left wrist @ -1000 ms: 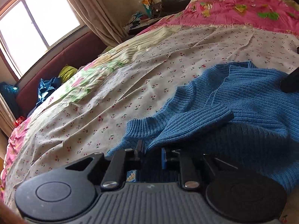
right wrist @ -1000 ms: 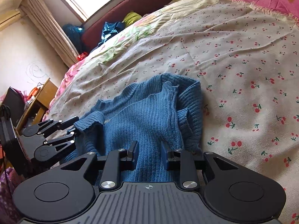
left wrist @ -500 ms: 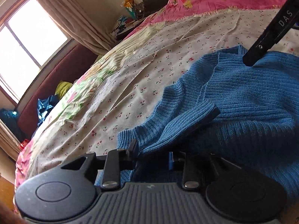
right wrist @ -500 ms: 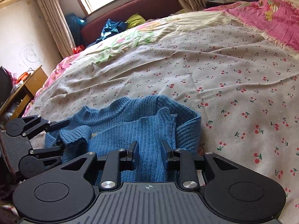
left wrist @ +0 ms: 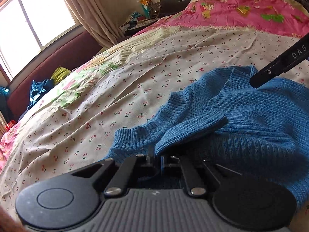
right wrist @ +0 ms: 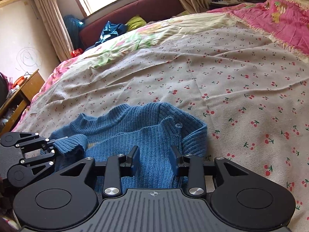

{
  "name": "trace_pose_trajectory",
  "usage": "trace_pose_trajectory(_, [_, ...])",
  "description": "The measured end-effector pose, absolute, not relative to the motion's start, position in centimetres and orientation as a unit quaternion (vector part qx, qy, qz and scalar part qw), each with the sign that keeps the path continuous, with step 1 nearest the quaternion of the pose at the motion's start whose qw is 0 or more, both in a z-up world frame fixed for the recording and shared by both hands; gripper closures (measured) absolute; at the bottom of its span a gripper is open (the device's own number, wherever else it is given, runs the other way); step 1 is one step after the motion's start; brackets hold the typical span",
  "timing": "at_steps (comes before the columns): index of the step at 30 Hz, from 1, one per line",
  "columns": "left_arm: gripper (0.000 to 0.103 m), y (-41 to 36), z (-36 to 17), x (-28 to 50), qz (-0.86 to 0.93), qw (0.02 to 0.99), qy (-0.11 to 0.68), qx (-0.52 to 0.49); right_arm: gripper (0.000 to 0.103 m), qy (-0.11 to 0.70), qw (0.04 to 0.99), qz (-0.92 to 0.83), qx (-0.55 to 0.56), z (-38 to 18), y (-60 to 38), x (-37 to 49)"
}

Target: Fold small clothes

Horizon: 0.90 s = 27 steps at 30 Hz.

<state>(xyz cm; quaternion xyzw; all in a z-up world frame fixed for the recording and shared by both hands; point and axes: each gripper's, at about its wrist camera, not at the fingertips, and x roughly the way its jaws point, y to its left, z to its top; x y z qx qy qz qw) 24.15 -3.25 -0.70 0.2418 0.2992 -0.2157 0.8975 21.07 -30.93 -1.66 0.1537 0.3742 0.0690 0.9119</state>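
Observation:
A blue ribbed knit sweater [left wrist: 251, 125] lies crumpled on the cherry-print bed sheet [left wrist: 96, 116]. One sleeve is folded over its body, and my left gripper [left wrist: 156, 154] is shut on that sleeve's cuff [left wrist: 193, 133]. The right wrist view shows the same grip at the far left, the left gripper [right wrist: 52, 148] pinching the cuff. My right gripper [right wrist: 154, 152] sits low over the sweater [right wrist: 135, 133] near its hem. Its jaws are opening, with knit fabric lying between the fingers. One right finger [left wrist: 278, 71] shows above the sweater in the left wrist view.
A pink quilt [right wrist: 285, 19] covers the bed's far right end. Beyond the bed, a maroon sofa [right wrist: 135, 7] holds blue and yellow clothes under a curtained window. A wooden side table [right wrist: 23, 90] stands at the bed's left. Bare sheet [right wrist: 231, 77] stretches beyond the sweater.
My left jaws have closed onto the sleeve cuff. The right gripper has shifted over the sweater and its jaws stand a little wider. Its finger has come into the left wrist view.

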Motion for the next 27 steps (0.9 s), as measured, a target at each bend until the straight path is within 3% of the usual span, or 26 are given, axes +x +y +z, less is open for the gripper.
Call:
trace_pose_trajectory(11, [0.082,2.9,1.5,26.0,-0.163,0.930,0.329,0.031,0.068,0.393,0.901,0.066,0.173,-2.3,-31.9,22.4])
trace_pose_trajectory(12, [0.082,3.5,1.6,26.0,-0.157,0.930,0.332,0.015,0.071,0.398,0.899,0.066,0.171,-2.5,-31.7,22.8])
trace_pose_trajectory(15, [0.082,5.7,1.7,26.0,-0.134,0.933,0.332,-0.036,0.093,0.403,0.896,0.068,0.176,-2.2,-31.4,23.5])
trace_pose_trajectory(20, [0.082,10.1,1.6,24.8,-0.052,0.944,0.296,-0.135,0.094,0.351,0.915,0.070,0.188,0.8,-30.9,22.5])
trace_pose_trajectory(23, [0.082,11.6,-0.4,25.5,-0.015,0.933,0.322,-0.159,0.094,0.318,0.925,0.049,0.202,1.3,-31.4,22.4])
trace_pose_trajectory(27, [0.078,12.1,-2.6,25.8,-0.003,0.922,0.356,-0.150,0.097,0.367,0.914,0.008,0.171,-1.7,-30.9,24.2])
